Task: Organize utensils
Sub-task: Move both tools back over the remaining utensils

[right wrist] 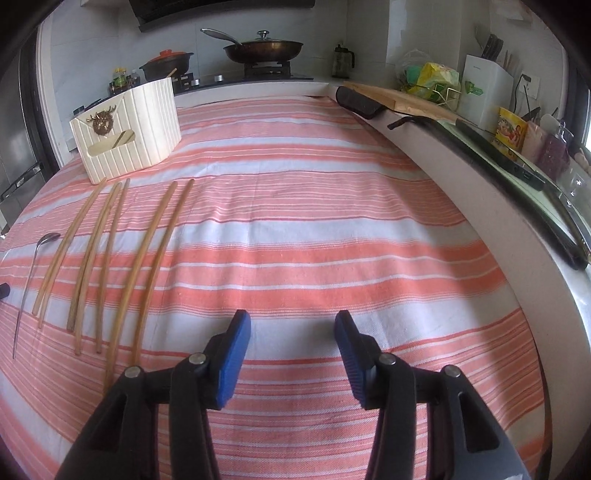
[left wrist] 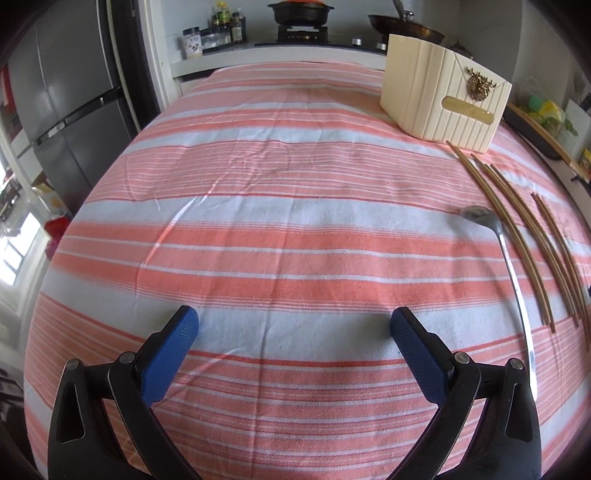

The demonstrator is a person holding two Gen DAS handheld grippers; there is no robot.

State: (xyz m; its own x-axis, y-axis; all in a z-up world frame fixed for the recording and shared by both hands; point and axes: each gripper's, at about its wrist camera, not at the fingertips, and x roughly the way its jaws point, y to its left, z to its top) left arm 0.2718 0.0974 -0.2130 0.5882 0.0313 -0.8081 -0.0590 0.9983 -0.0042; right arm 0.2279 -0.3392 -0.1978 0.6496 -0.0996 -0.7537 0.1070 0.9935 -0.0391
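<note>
A cream ribbed utensil holder [left wrist: 439,99] [right wrist: 129,133] with a gold emblem stands at the far side of the striped cloth. In front of it lie several wooden chopsticks [left wrist: 517,229] [right wrist: 92,258] side by side, with a metal spoon [left wrist: 506,251] [right wrist: 31,273] beside them. My left gripper [left wrist: 293,325] hovers low over bare cloth, open, with the spoon just to its right. My right gripper [right wrist: 291,325] is open too, nothing between its blue pads; the nearest chopsticks [right wrist: 147,266] lie just to its left.
The table is covered by a pink and white striped cloth [left wrist: 258,221]. Behind it a stove holds a black pot [left wrist: 299,13] and a frying pan [right wrist: 264,48]. A fridge [left wrist: 62,96] stands on the left. A cluttered counter ledge [right wrist: 480,155] runs along the right.
</note>
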